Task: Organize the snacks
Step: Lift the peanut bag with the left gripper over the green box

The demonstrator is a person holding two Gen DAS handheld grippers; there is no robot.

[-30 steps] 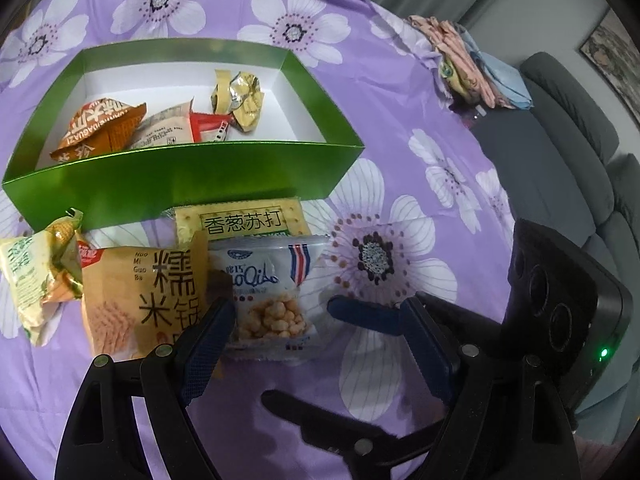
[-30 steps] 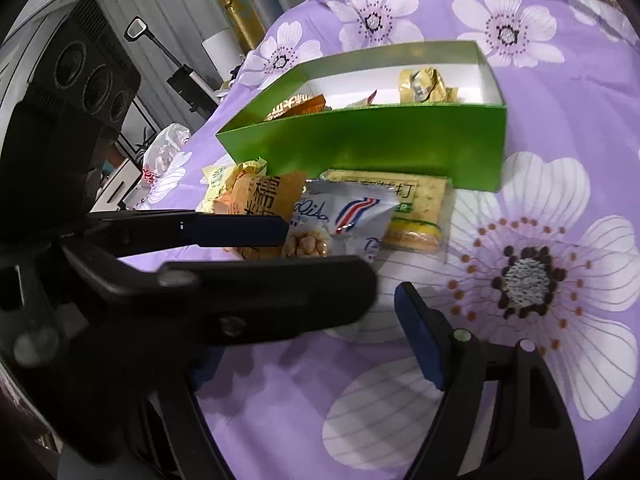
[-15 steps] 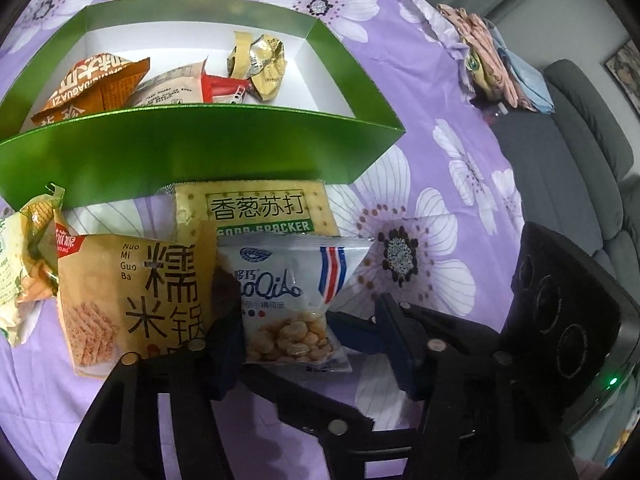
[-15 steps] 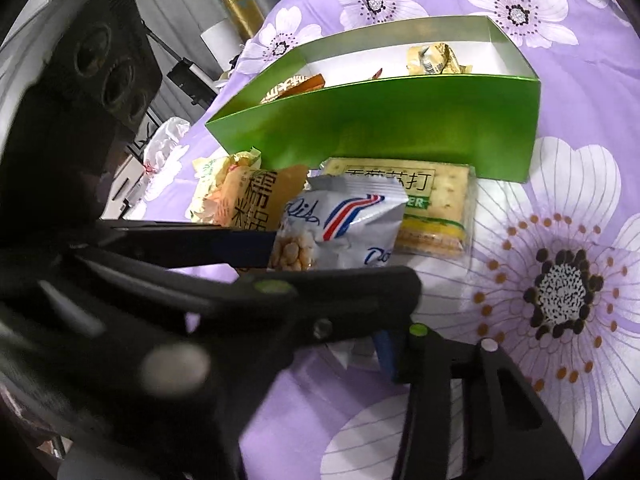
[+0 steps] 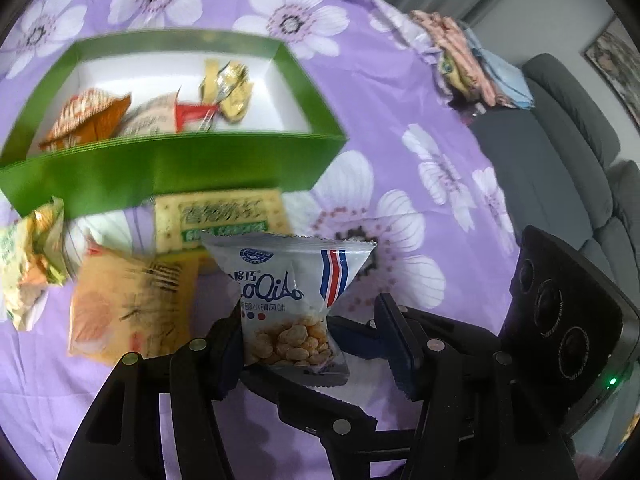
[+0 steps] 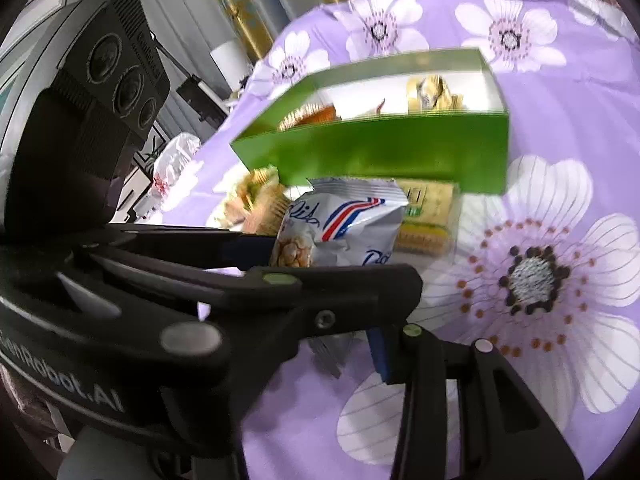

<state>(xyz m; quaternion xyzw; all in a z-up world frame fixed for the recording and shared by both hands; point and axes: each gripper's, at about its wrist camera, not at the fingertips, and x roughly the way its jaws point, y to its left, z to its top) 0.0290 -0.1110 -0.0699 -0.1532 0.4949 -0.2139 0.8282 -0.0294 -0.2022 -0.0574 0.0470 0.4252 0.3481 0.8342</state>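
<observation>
A silver-white snack bag [image 5: 288, 300] with a red and blue stripe hangs just above the purple cloth. My left gripper [image 5: 308, 316] is closed around its lower half, the left pad [image 5: 228, 340] against the bag's edge. My right gripper [image 5: 304, 360] reaches in from the right and is shut on the bag's bottom end. In the right wrist view the bag [image 6: 348, 220] rises above the left gripper [image 6: 344, 264], and the right gripper [image 6: 320, 354] pinches the crinkled bottom. Beyond stands the green box [image 5: 180, 172] holding three packets.
On the cloth before the box lie a cracker packet [image 5: 220, 216], an orange rice-cracker bag [image 5: 132, 308] and a yellow-green bag [image 5: 28, 256]. Folded cloths [image 5: 468, 64] sit at the table's far right edge, beside a grey sofa [image 5: 560, 160]. A white plastic bag [image 6: 176, 156] lies left.
Both pairs of jaws went from wide to closed around the silver-white bag. The bag then came up off the other packets, together with both grippers.
</observation>
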